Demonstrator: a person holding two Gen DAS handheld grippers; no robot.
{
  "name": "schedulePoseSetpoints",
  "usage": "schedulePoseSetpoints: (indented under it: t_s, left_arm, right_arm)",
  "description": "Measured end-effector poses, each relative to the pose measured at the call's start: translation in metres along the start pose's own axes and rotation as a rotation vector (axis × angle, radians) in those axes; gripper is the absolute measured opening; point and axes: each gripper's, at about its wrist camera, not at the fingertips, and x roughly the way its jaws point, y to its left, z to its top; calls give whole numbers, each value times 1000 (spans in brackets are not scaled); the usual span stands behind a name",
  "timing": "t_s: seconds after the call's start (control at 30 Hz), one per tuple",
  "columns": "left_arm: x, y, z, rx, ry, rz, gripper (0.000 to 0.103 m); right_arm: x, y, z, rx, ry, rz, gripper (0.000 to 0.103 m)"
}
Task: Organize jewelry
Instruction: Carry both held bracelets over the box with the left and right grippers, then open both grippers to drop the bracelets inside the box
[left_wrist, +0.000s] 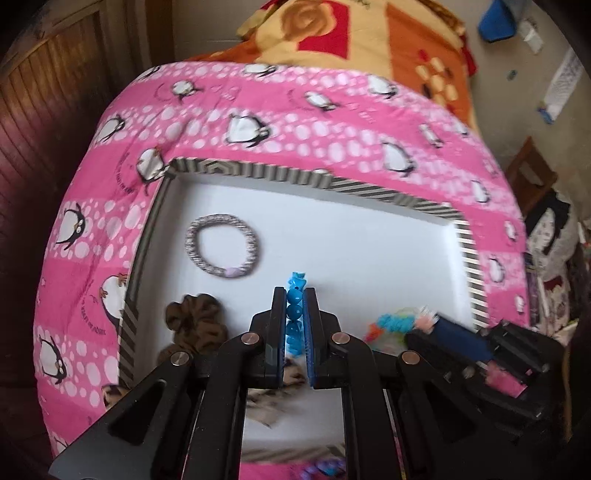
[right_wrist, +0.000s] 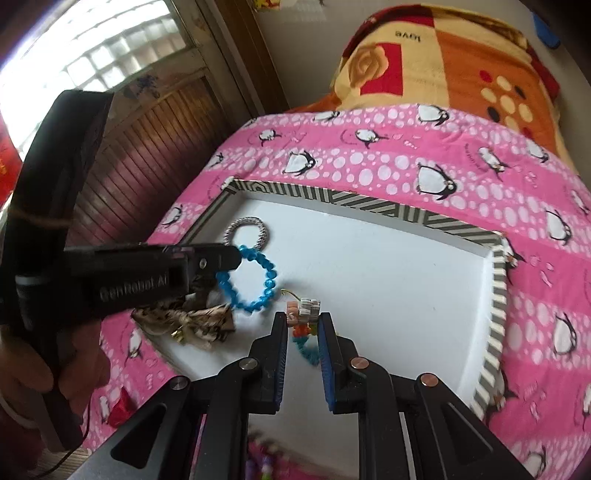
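The left claw pinches the blue faceted-bead bracelet over the white striped-rim tray; the right claw gapes around a multicoloured bead bracelet.

Blue bead bracelet, striped tray rim, seemingly brown scrunchie

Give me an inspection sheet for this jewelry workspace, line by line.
Surface: pink penguin-print bedspread under a white tray with a striped rim.
Job's things: blue bead bracelet held over the tray; silver bracelet lying in the tray; multicolour bead bracelet in the tray.
Clutter: brown scrunchie and a patterned bow at the tray's near-left edge.
Grippers: left gripper shut on the blue bead bracelet; right gripper open, its fingers either side of the multicolour bead bracelet.
Cables: thin dark lead hanging below the left handle.
Surroundings: folded orange blanket, wooden panelling, window.
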Motion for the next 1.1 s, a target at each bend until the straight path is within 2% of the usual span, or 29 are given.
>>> schedulePoseSetpoints:
  t_s: [0.2, 0.47, 0.83, 1.1]
  left_arm:
    - [14, 20, 1, -13, 8, 57, 7]
    - [25, 31, -1, -46, 31, 61, 7]
    - [34, 32, 0, -61, 44, 70, 7]
    - [32, 30, -1, -55, 23, 101, 8]
  right_arm:
    - [36, -17, 26, 28, 16, -3, 15]
    - [76, -36, 56, 84, 22, 11, 15]
    - [99, -32, 78, 100, -5, 68, 15]
    - [106, -29, 82, 85, 16, 50, 17]
